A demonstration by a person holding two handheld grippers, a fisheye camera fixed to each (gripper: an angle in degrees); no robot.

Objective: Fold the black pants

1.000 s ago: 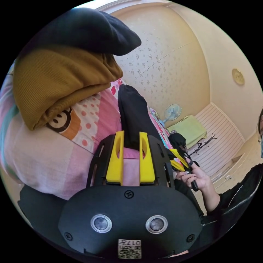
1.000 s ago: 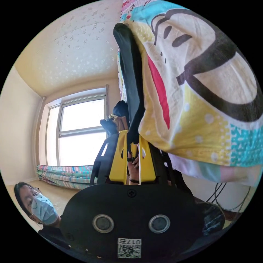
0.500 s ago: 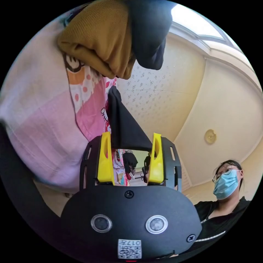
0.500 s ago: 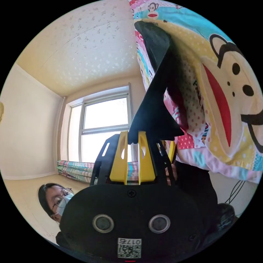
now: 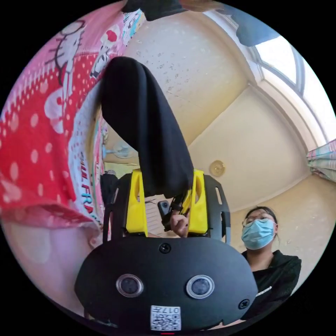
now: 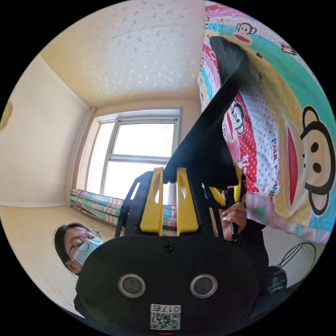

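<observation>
The black pants look soft, light and limp, so their end edge is the place to hold: the right gripper pinches it while the left gripper stands wide around it, lifted above the cartoon bedspread near its edge, with open room toward the window.

From my left gripper view, the pants run from the bedspread down between the jaws of my left gripper, their lower end filling the gap. The right gripper sits just beyond, with a hand under it. In my right gripper view, the pants stretch from the bedspread to my right gripper, pinched at the jaw tips. The left gripper is just beside, at the bedspread's near edge. The window lies behind.
</observation>
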